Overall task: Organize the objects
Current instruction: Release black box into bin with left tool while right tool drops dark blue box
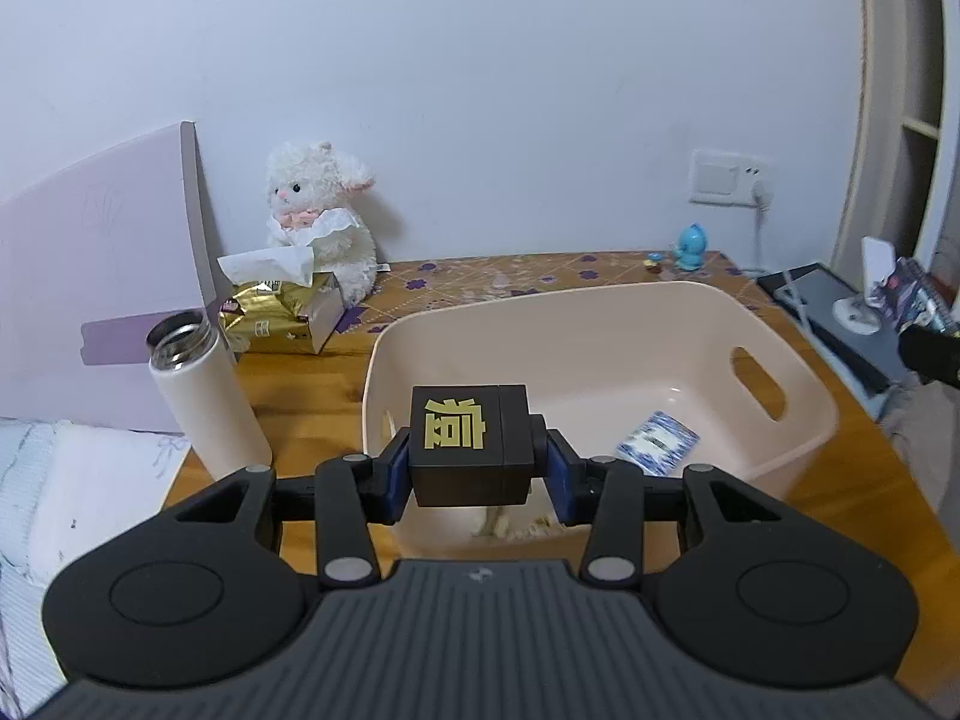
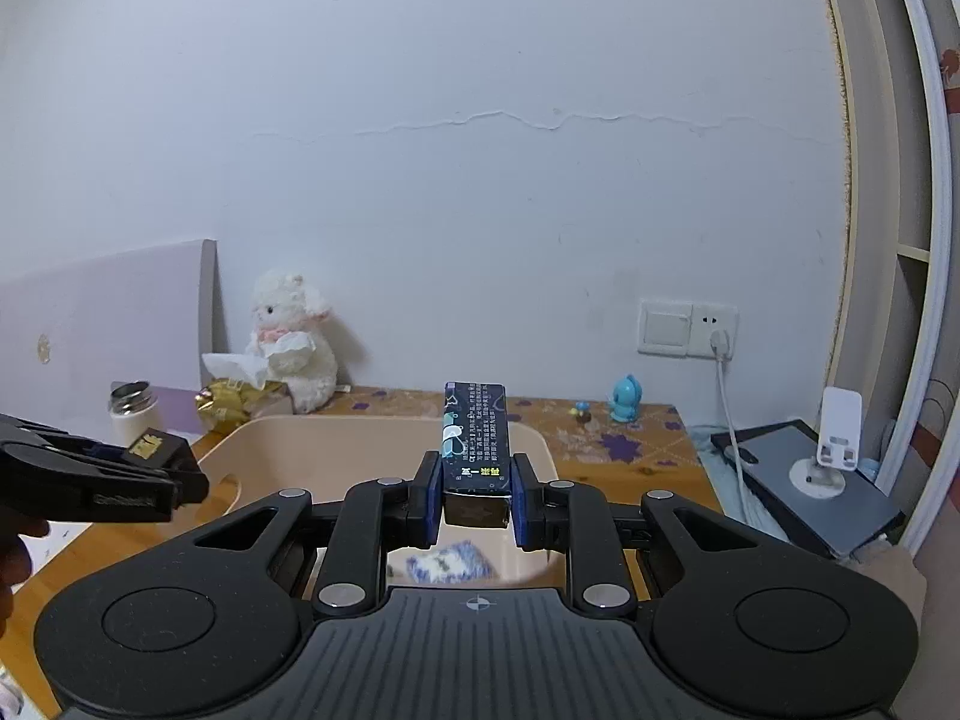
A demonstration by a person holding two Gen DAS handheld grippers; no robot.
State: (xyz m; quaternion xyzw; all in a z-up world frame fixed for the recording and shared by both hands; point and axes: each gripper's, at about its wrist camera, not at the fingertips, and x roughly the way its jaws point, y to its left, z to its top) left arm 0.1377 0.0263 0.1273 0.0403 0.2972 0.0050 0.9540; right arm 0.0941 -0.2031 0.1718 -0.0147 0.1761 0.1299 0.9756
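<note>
Left gripper (image 1: 474, 468): clamped on a black box (image 1: 471, 447) with a gold character on its front; the blue pads press both sides of the box, which hangs over the near left part of the basket. In the right wrist view this gripper (image 2: 180, 474) comes in from the left edge, the box (image 2: 157, 447) at its tip above the basket's left rim.

Right gripper (image 2: 477, 495): closed around a dark blue carton (image 2: 477, 438) printed with small text and a cartoon figure; the carton sticks forward between the pads, above the basket.

Basket (image 1: 798, 396): pale pink plastic with a handle slot in its right wall, sitting on the wooden table (image 1: 300, 384). A blue-and-white packet (image 1: 657, 441) lies on its floor toward the right; some pale scraps lie near the front wall, too unclear to name.

Bottle (image 1: 204, 390): white, steel mouth uncovered, upright just left of the basket.

Tissue pack (image 1: 282, 318): gold wrapper, a sheet pulled up, behind the bottle.

Plush lamb (image 1: 324, 216): white, sitting against the wall, touching the tissue pack.

Blue figurine (image 1: 693, 246): at the table's far right edge, below the wall socket (image 1: 729, 177).

Tablet (image 2: 804, 486): dark, lying right of the table, with a white stand (image 2: 831, 450) on it.
</note>
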